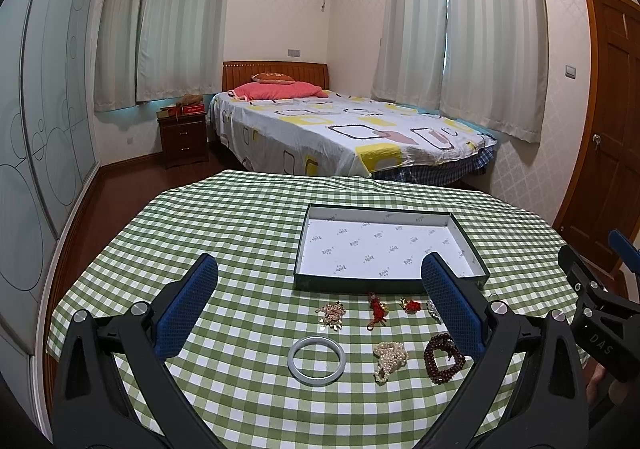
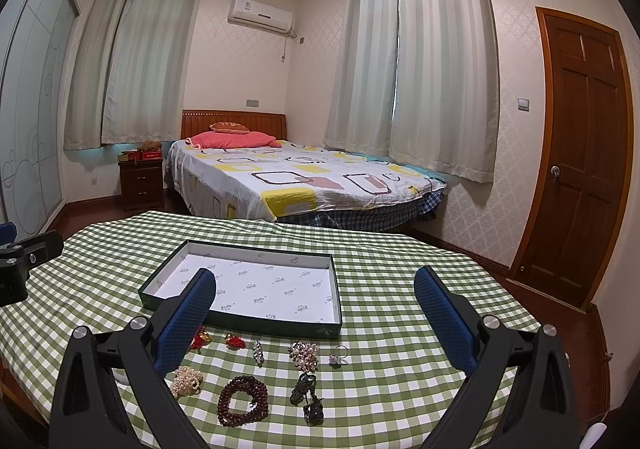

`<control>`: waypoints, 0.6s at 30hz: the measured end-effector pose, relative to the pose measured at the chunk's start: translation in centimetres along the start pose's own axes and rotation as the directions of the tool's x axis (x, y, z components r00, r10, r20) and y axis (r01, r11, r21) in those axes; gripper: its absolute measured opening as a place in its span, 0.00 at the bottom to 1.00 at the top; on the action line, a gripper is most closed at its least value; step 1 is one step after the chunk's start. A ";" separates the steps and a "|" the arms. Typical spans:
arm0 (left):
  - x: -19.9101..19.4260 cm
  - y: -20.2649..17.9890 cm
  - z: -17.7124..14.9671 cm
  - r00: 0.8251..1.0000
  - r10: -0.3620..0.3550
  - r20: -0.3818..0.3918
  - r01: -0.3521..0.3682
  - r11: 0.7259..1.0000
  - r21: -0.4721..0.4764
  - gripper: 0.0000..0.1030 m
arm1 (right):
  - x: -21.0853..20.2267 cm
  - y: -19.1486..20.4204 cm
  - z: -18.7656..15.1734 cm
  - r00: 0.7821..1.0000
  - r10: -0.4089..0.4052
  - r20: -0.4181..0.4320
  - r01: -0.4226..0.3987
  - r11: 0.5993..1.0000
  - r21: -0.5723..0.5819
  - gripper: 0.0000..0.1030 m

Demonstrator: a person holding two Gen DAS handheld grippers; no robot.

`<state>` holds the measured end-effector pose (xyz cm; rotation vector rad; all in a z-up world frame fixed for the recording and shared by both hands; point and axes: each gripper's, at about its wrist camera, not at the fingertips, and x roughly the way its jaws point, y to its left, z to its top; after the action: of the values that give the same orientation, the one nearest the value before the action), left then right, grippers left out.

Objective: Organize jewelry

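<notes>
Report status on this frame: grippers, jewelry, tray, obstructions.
Left gripper open, empty. Right gripper open, empty. Jewelry, including bangle and dark bead bracelet, on cloth; tray empty. Nothing blocking.

Worktop (image 1: 240,233): cloth in green-and-white check. Box (image 1: 390,287): dark green outside, white lining printed with small grey marks. Bangle (image 1: 316,360): pale grey-white. Pearls (image 1: 390,359): cream. Bead bracelet (image 2: 243,401): dark red-brown. Tassel charm (image 1: 378,309): red. Dark cord piece (image 2: 306,395): black-green. Tool pads (image 1: 188,309): blue, dotted texture; frames black. Bed (image 1: 340,129): white sheet with yellow and pink squares; pillow (image 1: 280,89) pink. Curtains (image 2: 436,61): off-white. Door (image 2: 580,153): orange-brown wood.
</notes>
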<state>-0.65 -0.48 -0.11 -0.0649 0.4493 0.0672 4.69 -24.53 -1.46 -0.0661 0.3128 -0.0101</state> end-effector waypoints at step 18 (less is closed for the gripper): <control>8.7 2.6 -5.4 0.989 0.053 -0.140 -0.052 0.999 0.015 0.96 | 5.9 -0.7 -6.8 0.993 0.044 -0.111 -0.048 0.998 -0.034 0.94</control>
<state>4.60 2.13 -8.92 -0.0467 0.5924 0.1123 8.23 -25.82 -9.74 -0.0953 0.4252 0.0376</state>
